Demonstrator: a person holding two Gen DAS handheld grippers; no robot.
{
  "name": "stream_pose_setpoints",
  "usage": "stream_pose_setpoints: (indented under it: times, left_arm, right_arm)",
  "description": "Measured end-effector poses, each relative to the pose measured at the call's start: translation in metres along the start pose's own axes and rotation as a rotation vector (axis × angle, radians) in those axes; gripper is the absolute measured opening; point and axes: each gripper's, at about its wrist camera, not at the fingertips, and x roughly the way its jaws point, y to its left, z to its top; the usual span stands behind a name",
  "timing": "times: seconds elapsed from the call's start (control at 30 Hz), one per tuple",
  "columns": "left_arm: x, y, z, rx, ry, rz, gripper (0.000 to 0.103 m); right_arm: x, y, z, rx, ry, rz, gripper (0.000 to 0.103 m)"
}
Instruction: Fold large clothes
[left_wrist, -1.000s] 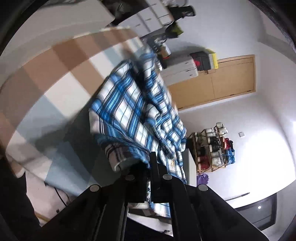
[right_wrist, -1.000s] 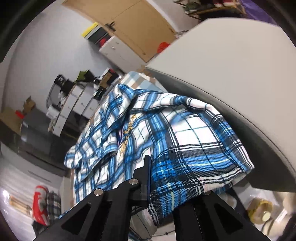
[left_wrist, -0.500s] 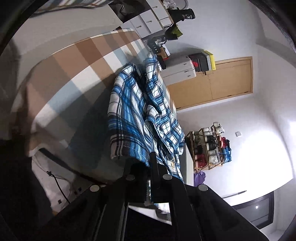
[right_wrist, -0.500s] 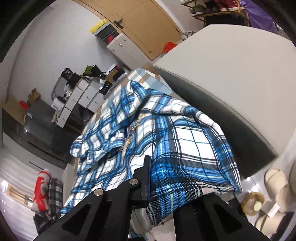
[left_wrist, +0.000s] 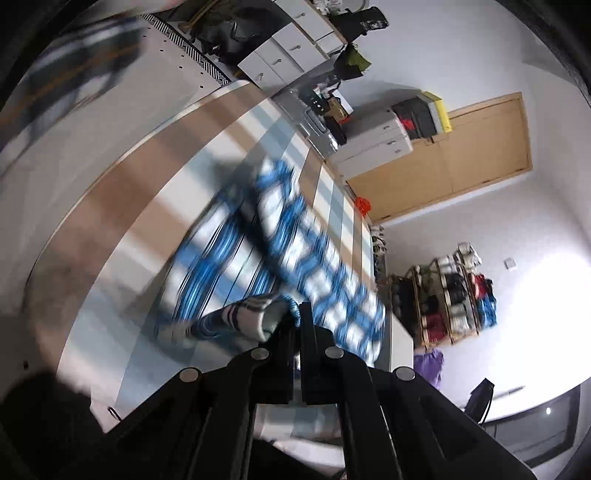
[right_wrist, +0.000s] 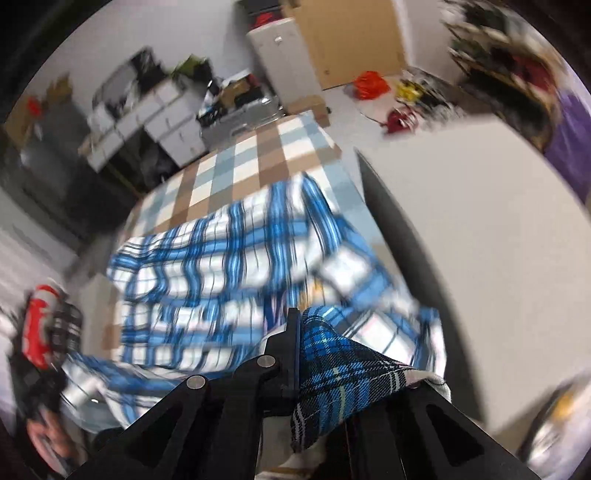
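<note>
My left gripper (left_wrist: 298, 317) clamped on blue plaid shirt (left_wrist: 295, 258) edge at lower centre, my right gripper (right_wrist: 297, 325) clamped on another edge, shirt blurred mid-frame over checked bedspread (right_wrist: 258, 155).

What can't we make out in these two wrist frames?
- Blue plaid shirt, left wrist view: motion blur hides collar, sleeves and fold lines.
- Same shirt, right wrist view: blurred; its lower part is cut off behind the gripper body.
- Right hand-held gripper: cloth drapes over one finger, hiding it.
- Left hand-held gripper: the pinched part cannot be identified.
- Shelf: contents too small.
</note>
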Motion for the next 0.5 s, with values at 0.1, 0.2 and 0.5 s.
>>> stream_pose_setpoints:
  times: [0.1,0.2,0.5]
  left_arm:
    - [0.039,-0.022,0.048,-0.001,-0.017,0.064,0.000]
    - [0.083,-0.033,0.083,-0.002,0.000,0.139,0.000]
    - [0.179,-0.012,0.143,-0.100,0.170,0.213,0.000]
  right_arm:
    - [0.042,0.028,0.063,-0.098,0.110,-0.080,0.002]
    - [0.090,0.042,0.112,-0.115,0.207,-0.115,0.002]
    - [0.221,0.022,0.179,0.054,0.461,-0.033,0.003]
